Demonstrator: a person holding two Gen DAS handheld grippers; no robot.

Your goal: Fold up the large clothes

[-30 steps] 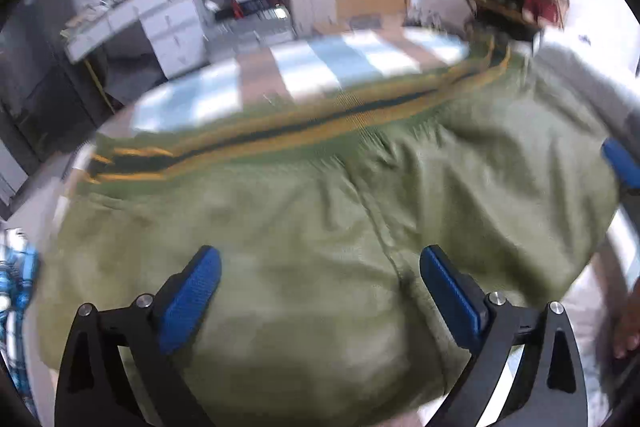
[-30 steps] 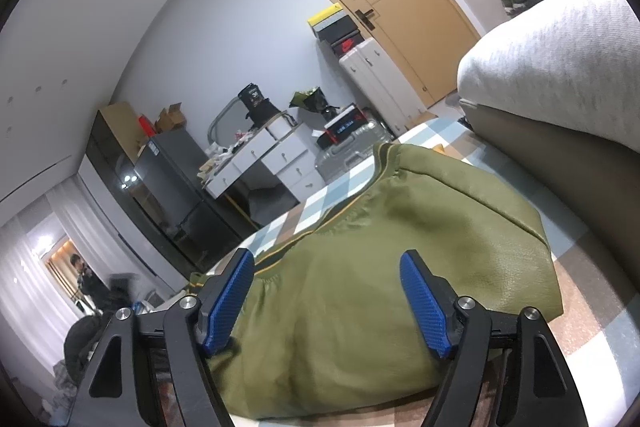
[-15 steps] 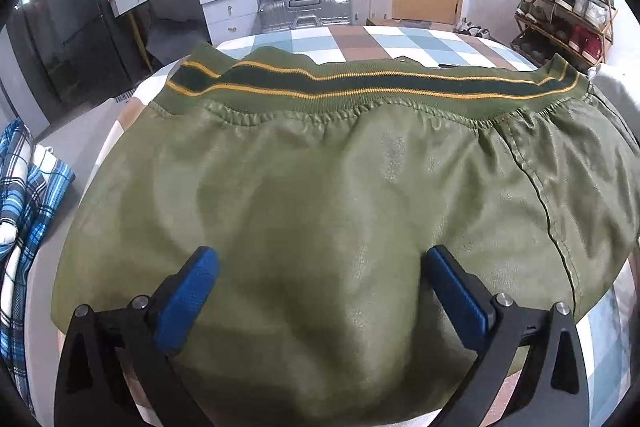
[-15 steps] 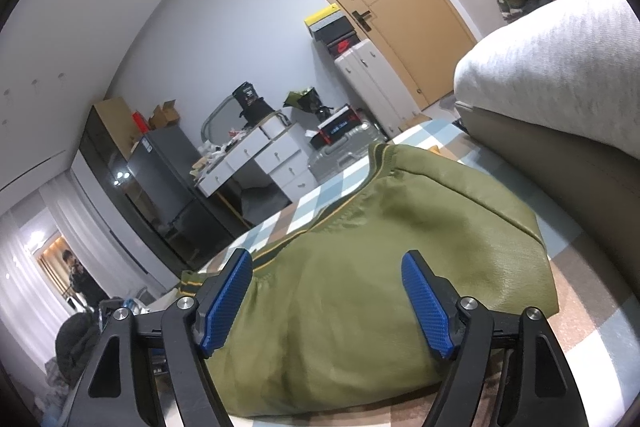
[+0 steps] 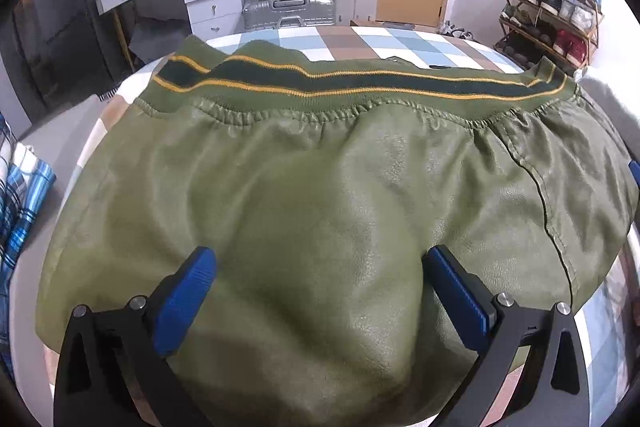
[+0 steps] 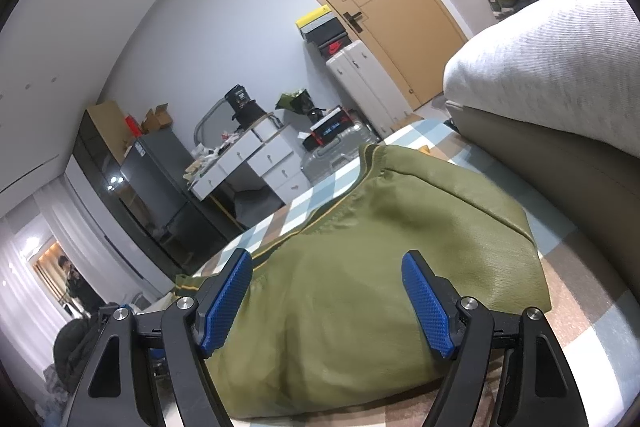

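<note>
The green jacket (image 5: 320, 195) lies folded on a checked surface (image 5: 400, 41), its dark ribbed hem with yellow stripes (image 5: 360, 85) along the far edge. The left gripper (image 5: 320, 283) hovers over its near part, fingers (image 5: 188, 299) spread wide and holding nothing. The right gripper (image 6: 328, 299) sits low at the jacket's near right side, fingers (image 6: 428, 311) also wide and empty. A grey cushion (image 6: 560, 67) rises to the right.
</note>
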